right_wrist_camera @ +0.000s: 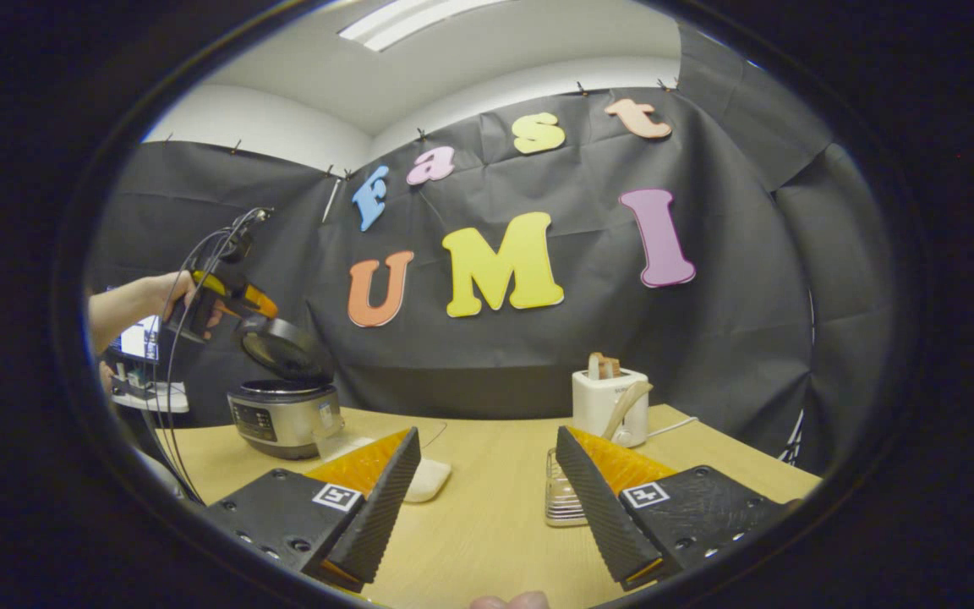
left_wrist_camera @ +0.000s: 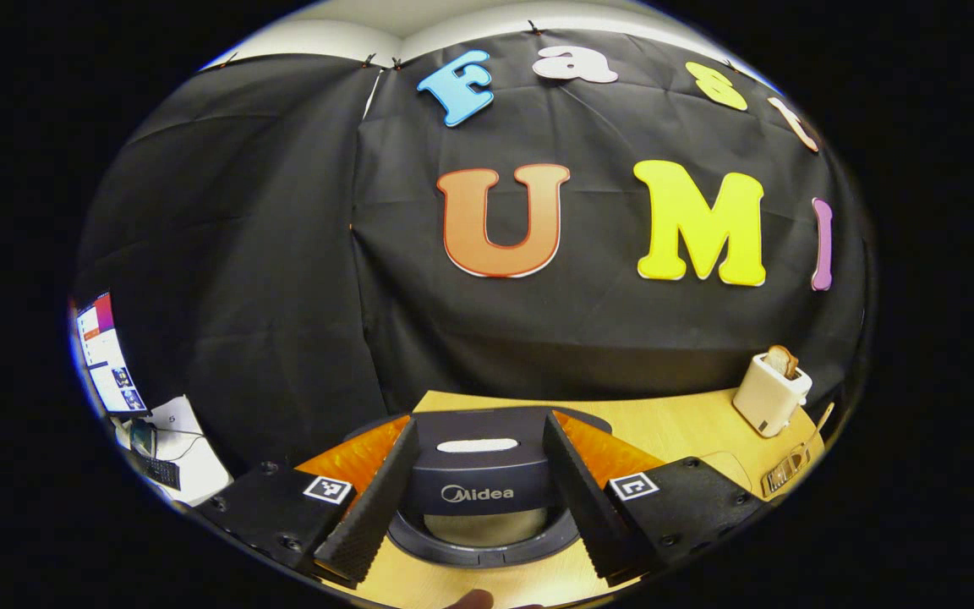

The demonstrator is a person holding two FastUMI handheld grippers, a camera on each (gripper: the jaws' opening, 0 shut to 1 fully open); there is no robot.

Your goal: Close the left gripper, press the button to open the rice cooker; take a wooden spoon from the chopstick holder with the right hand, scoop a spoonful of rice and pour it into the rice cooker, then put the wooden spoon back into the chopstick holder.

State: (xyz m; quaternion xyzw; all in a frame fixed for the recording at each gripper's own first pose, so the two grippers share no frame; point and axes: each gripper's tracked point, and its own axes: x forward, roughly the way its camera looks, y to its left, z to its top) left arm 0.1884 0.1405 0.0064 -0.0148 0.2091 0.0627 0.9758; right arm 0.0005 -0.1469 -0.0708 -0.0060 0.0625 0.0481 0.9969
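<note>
Right gripper (right_wrist_camera: pixel 487 507) jaws wide apart, holding nothing, hovering low over the worktop (right_wrist_camera: pixel 487 541). Just ahead between the fingers: clear chopstick holder (right_wrist_camera: pixel 561 499) standing on the worktop, wooden spoon (right_wrist_camera: pixel 626 406) handle leaning up out of it toward the white toaster (right_wrist_camera: pixel 608 404) behind. Small white dish (right_wrist_camera: pixel 428 478) near the left finger, contents not readable from here, possibly the rice. Left gripper (left_wrist_camera: pixel 480 499) jaws also spread wide in its own view, nothing clamped, fingers flanking the raised lid of the rice cooker (left_wrist_camera: pixel 480 474) with the rim of the pot below. In the right gripper view, rice cooker (right_wrist_camera: pixel 284 410) at the far left of the worktop, lid (right_wrist_camera: pixel 286 348) tipped up and back, left gripper (right_wrist_camera: pixel 225 300) in a hand just above it. Judged: button step done, lid open; step in hand is fetching the spoon. To do well: advance right jaws straight at the handle where it clears the holder's rim, square the fingers either side of the shaft, close firmly on the upper part, then lift along the handle's own lean so the holder is not dragged or tipped. Keep clear of the toaster close behind. Holder looks light and see-through; sideways pull likely to topple it. Spoon bowl hidden inside holder, depth cannot be told. Hold left gripper off the lid so it does not drop shut.
</note>
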